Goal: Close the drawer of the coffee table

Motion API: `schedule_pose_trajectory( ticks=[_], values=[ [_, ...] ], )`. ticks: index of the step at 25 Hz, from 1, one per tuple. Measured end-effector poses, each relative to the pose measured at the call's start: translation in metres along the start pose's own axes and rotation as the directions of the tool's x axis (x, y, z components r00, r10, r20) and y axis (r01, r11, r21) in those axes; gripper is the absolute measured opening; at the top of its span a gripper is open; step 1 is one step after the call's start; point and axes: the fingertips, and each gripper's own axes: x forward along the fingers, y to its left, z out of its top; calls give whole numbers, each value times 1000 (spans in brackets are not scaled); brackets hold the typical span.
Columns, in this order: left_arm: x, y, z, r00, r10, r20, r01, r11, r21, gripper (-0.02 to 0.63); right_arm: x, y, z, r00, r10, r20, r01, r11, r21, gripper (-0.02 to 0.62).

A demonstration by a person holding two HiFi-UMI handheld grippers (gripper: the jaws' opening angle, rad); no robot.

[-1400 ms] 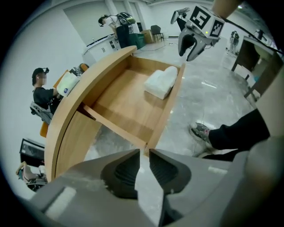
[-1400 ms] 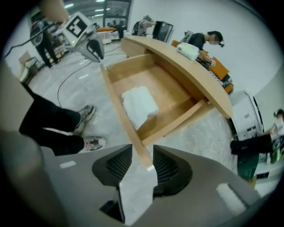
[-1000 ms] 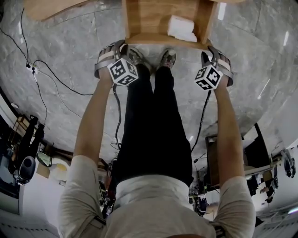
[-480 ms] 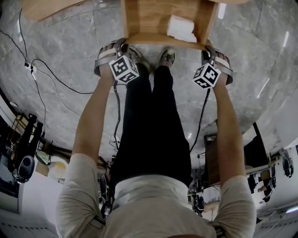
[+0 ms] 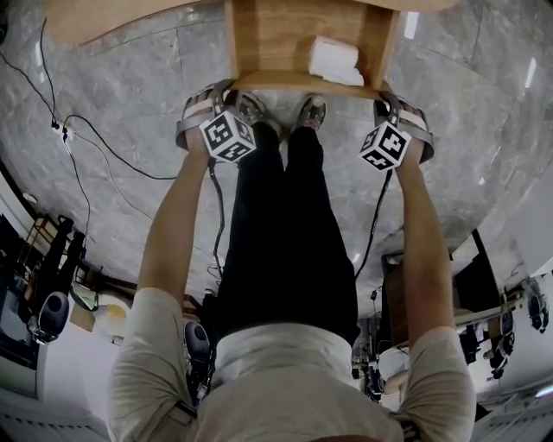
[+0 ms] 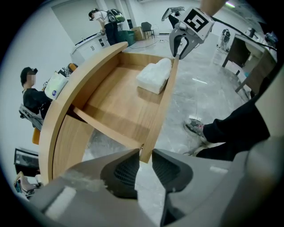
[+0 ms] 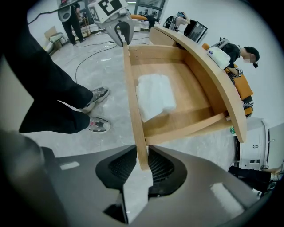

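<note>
- Sticking out from under the coffee table [image 5: 104, 17], the drawer [image 5: 276, 34] is pulled open toward the person, so the task is not done yet.
- Its front board [image 5: 302, 79] runs between the two grippers, with one gripper at each front corner.
- The right gripper [image 7: 143, 162] points down at the front right corner. Its jaws have just been closing, and now they squeeze the front board from both sides.
- The left gripper [image 6: 144, 155] points down at the front left corner. Its jaws have just been opening a bit more. The corner of the board sits between the tips, but nothing squeezes it there.
- A soft white bundle [image 7: 153, 95] lies inside the drawer, near the front edge on the right side.
- I think the step now is getting hold of the front board. Next, the left jaws need to close on their corner too. Then both grippers should push evenly and straight, so the drawer slides in under the table and does not jam.
</note>
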Motion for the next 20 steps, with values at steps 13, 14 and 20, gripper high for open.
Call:
schedule_pose_trajectory(
  ticks=[13,14,20],
  values=[
    [-30,15,7,1000,-21,-8,20,997,-77,114,-31,-14,4,996,67,53,-69,997,39,91],
    [-32,15,7,1000,-26,-9,25,996,-82,114,-33,-14,3,996,70,58,-72,997,40,91],
    [-33,18,7,1000,-24,-15,22,994,-107,115,-36,-18,5,994,61,86,-64,997,38,91]
  ],
)
